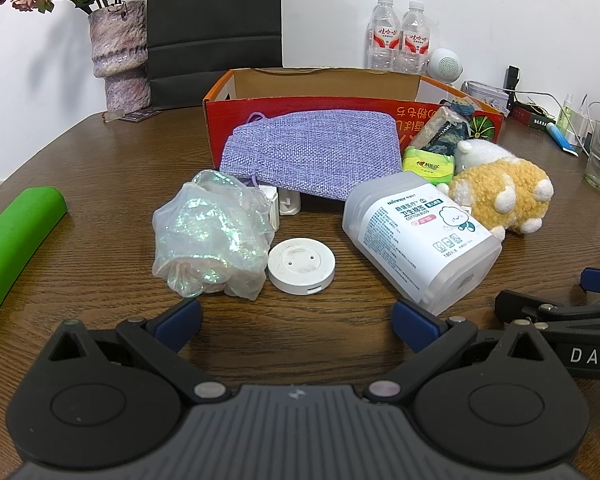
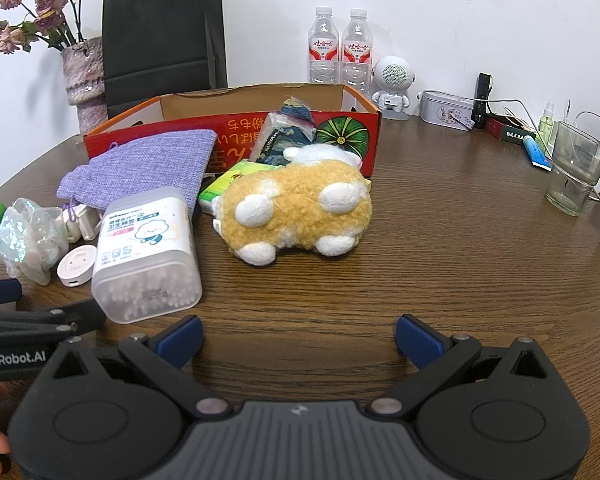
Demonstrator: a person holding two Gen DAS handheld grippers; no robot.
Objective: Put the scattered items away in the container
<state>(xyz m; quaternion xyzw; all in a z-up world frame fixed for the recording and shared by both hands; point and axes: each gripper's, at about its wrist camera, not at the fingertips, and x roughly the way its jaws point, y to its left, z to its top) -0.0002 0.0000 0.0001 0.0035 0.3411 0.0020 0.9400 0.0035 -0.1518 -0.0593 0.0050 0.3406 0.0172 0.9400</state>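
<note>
The scattered items lie on the table (image 1: 100,168) in front of the red cardboard box (image 1: 340,106), none yet inside as far as you can see, so you are at the very start, choosing a first pick. Both tools are spread as wide as they go and hold nothing: your left tool (image 1: 296,320) sits just short of the white round puck (image 1: 301,265) and the shimmery plastic bag (image 1: 210,236), your right tool (image 2: 299,338) faces the plush toy (image 2: 296,210) across bare wood. The cotton bud tub (image 1: 418,236) lies on its side between the two. Further back, the purple pouch (image 1: 316,150), the green tissue pack (image 1: 430,163) and a dark printed packet (image 1: 446,128) lean against the box front. I would push forward over the nearest piece, close gently, then lift clear of the box wall.
</note>
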